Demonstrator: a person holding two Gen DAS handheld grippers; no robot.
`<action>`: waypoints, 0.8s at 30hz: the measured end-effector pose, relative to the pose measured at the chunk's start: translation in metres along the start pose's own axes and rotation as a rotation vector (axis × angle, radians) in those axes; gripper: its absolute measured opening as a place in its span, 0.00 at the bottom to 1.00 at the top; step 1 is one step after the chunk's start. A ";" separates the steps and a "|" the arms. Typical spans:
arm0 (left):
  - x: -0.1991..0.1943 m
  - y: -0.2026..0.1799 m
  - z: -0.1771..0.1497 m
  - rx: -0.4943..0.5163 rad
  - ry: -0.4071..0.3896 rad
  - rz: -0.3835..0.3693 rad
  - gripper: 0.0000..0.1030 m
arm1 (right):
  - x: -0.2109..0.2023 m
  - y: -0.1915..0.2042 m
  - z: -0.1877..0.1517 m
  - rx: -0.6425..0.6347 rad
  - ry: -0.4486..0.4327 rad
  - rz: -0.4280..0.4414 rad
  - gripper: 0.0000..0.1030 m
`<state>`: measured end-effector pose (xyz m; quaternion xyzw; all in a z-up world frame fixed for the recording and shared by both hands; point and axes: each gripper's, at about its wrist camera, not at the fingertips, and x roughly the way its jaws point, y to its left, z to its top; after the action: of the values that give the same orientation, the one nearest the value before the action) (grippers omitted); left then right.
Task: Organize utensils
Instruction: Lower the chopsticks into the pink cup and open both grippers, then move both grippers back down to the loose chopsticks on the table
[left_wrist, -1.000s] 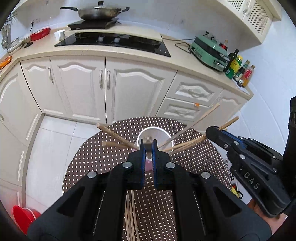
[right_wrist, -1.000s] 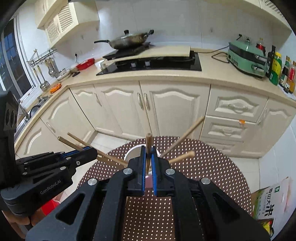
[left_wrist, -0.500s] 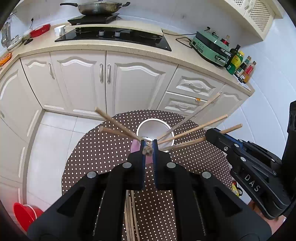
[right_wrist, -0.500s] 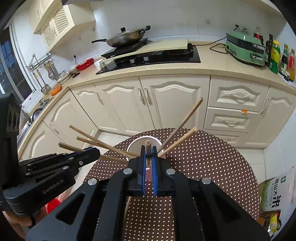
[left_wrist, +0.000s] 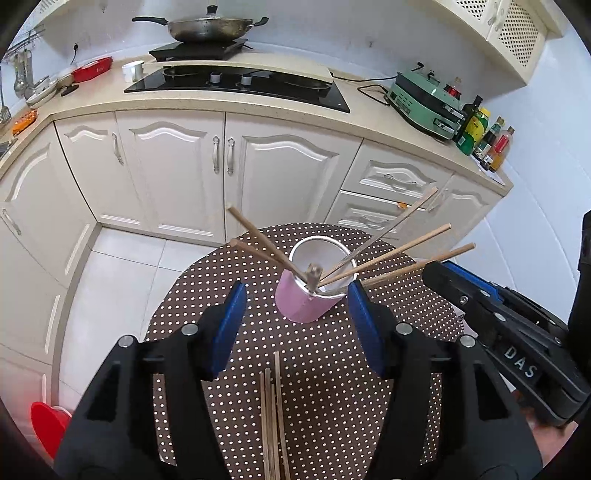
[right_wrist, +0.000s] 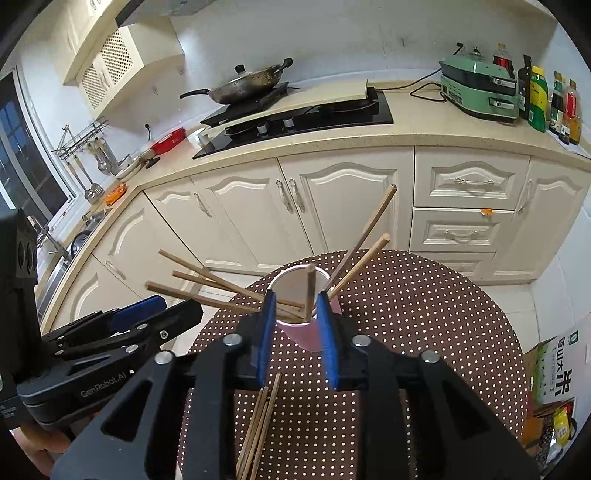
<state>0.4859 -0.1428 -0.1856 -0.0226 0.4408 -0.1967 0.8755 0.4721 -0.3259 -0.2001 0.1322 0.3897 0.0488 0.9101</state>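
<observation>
While left gripper (left_wrist: 297, 306) gapes, pink cup (left_wrist: 303, 304) between; chopsticks (left_wrist: 384, 254) inside

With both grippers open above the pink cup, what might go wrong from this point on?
1. The pink cup holds chopsticks splayed far past its rim; a bump from the left gripper or right gripper might tip it.
2. The loose chopsticks on the dotted table lie bunched together, so a grasp may take several or scatter them.
</observation>
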 end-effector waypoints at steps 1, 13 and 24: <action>-0.002 0.002 -0.002 0.000 -0.001 0.001 0.55 | -0.003 0.002 -0.002 -0.001 -0.004 -0.001 0.26; -0.016 0.014 -0.027 -0.006 0.014 -0.002 0.56 | -0.017 0.016 -0.026 0.002 0.002 -0.016 0.31; -0.005 0.035 -0.060 -0.024 0.095 0.016 0.56 | -0.012 0.028 -0.058 0.011 0.057 -0.020 0.31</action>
<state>0.4474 -0.1002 -0.2258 -0.0202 0.4842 -0.1853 0.8549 0.4229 -0.2898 -0.2224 0.1321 0.4168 0.0415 0.8984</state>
